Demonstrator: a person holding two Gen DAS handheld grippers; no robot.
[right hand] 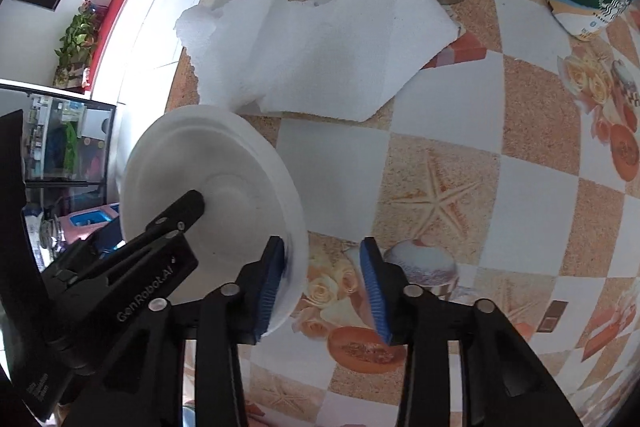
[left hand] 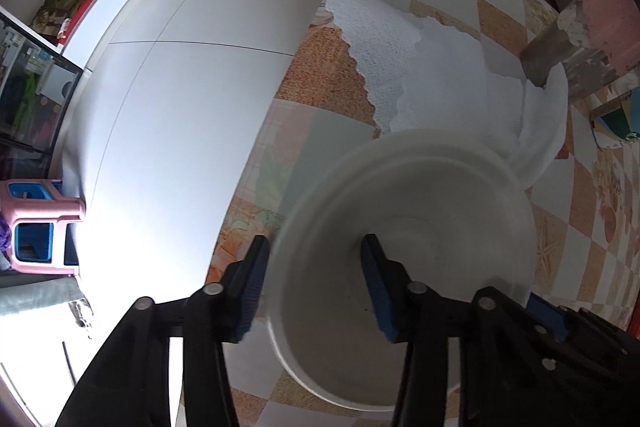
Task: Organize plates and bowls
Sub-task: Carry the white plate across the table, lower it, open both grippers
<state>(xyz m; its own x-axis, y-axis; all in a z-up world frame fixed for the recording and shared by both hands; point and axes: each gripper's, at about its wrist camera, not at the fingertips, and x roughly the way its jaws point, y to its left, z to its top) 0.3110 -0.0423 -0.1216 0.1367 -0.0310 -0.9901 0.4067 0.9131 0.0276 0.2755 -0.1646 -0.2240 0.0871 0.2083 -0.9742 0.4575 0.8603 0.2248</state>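
Both grippers point down at the white bowl (left hand: 404, 251) near the worktop (right hand: 440, 167) edge, by a paper towel (right hand: 320, 55). The left gripper (left hand: 316, 283) straddles the bowl's rim, jaws narrow, pads not clearly pressing. The right gripper (right hand: 324, 287) has one pad at the opposite rim, jaws narrow over bare worktop, gripping nothing. This looks like the pickup step; next, a firm pinch on the rim, then lift.
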